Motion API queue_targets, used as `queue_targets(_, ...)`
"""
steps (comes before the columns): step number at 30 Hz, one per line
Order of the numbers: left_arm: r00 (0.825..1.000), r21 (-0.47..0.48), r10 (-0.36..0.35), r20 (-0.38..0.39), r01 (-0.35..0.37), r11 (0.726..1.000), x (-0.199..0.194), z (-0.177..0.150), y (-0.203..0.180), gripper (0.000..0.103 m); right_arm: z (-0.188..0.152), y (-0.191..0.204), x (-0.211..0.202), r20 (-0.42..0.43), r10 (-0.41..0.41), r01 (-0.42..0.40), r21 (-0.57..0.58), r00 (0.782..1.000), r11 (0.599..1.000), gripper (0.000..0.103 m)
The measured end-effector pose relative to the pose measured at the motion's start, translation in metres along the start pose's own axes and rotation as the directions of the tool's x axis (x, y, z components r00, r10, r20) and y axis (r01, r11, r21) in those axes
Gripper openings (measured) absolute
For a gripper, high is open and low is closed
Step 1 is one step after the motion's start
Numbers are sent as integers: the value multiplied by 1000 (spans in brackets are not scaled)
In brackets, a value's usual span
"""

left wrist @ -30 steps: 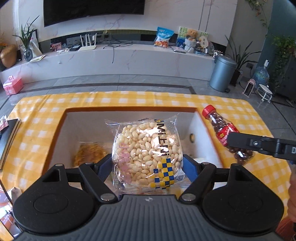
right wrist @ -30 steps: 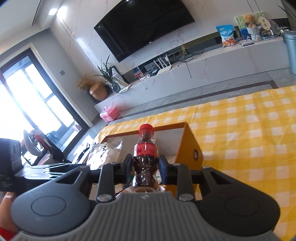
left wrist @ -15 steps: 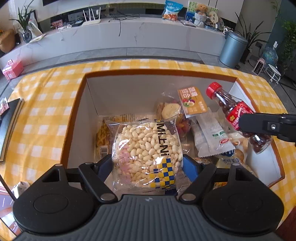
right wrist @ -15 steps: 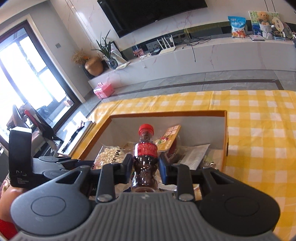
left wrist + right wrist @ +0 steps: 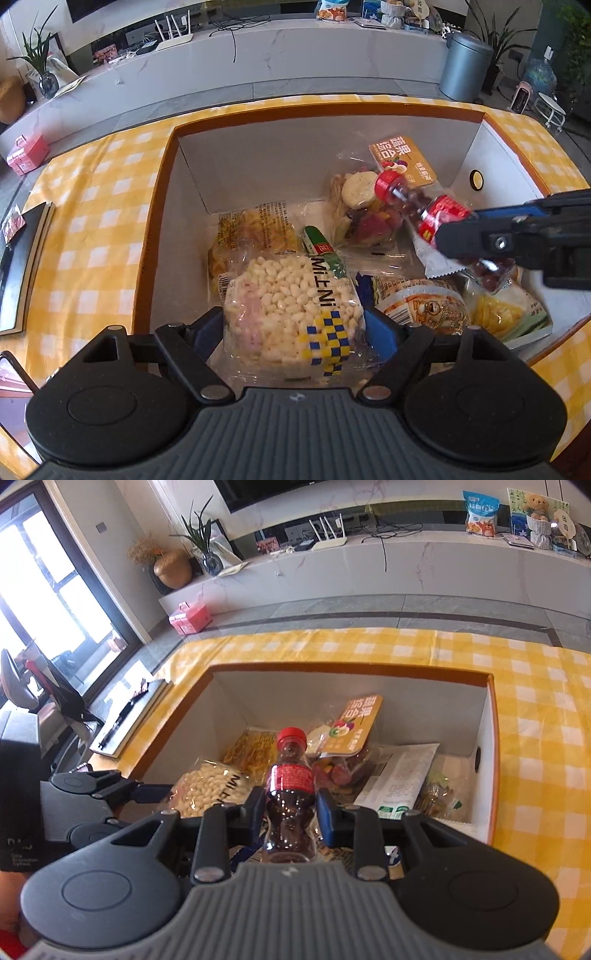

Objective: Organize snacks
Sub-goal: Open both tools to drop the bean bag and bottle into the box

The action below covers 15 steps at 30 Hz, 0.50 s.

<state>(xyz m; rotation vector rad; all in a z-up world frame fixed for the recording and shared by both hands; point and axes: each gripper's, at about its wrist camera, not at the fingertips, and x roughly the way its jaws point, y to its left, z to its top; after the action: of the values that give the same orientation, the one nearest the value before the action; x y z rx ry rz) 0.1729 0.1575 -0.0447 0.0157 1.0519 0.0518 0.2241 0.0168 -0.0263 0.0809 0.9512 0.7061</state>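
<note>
1. Left gripper [image 5: 293,326]: clamped on the puff bag [image 5: 291,314], a clear pack of pale puffs with a blue-yellow check band, held over the near-left part of the box [image 5: 162,206].
2. Right gripper [image 5: 290,806]: clamped on the bottle [image 5: 291,775], red cap and label, dark contents, held over the box's right half.
3. Box: orange rim, white walls, standing on a yellow checked cloth [image 5: 92,206].
4. Box contents: orange fruit pack [image 5: 400,158] against the far wall, yellow snack bag [image 5: 255,232], white sachet [image 5: 400,775], several other wrapped snacks.
</note>
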Motion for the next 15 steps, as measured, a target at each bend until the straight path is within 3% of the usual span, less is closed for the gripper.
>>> queue_targets(5,996,-84,-74,48,78,993,-8,1,16,98,-1,6,10,-44,-13,13,0,999,1000,29)
queue_targets(9,991,-143,-92,92,105,984,-15,2,28,97,0,8,15,-63,-7,8,12,998,1000,29)
queue_targets(15,963,-275,-177,205,230,934,-28,5,50,95,6,10,20,-96,-19,22,32,995,999,29)
